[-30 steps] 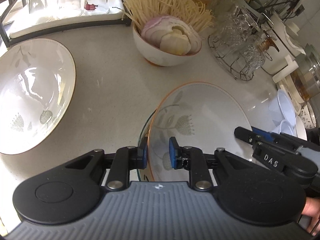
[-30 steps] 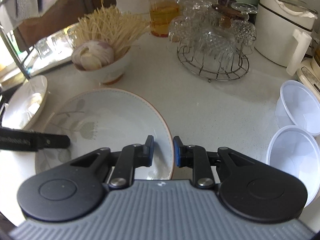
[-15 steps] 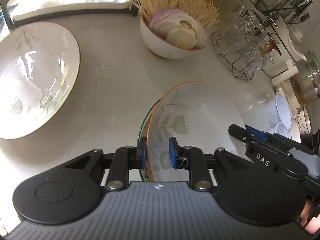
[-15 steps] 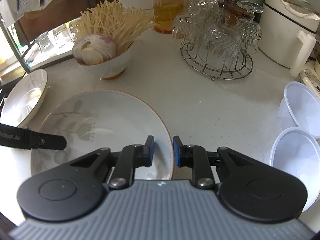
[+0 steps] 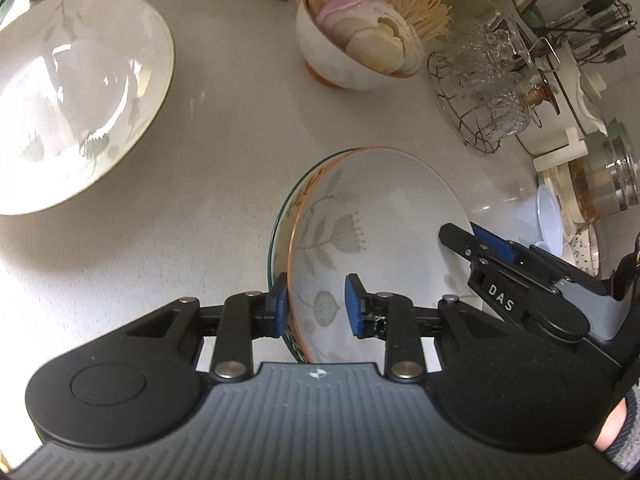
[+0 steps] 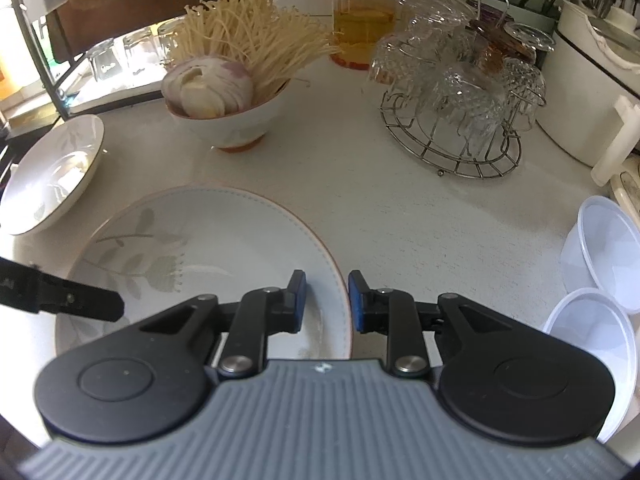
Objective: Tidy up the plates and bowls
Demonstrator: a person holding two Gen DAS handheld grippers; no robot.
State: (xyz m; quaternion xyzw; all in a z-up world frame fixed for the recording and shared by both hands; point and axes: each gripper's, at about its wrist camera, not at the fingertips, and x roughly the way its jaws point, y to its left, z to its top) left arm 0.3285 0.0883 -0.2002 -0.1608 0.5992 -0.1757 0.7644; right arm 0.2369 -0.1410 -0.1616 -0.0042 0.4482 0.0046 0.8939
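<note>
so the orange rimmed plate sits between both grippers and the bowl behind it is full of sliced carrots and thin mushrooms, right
Not carrots. The right wrist view shows the bowl holding a sliced onion beside the thin mushrooms. The rest holds: the orange rimmed plate has its rim between the fingers of the left gripper and the right gripper.

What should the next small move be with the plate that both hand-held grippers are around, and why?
Probably draw the left hand-held gripper back off the orange-rimmed plate. Its jaws have just been opening; one pad stands clear of the rim, and the plate already sits on a green-rimmed plate. The right hand-held gripper straddles the far rim, with gaps showing.
</note>
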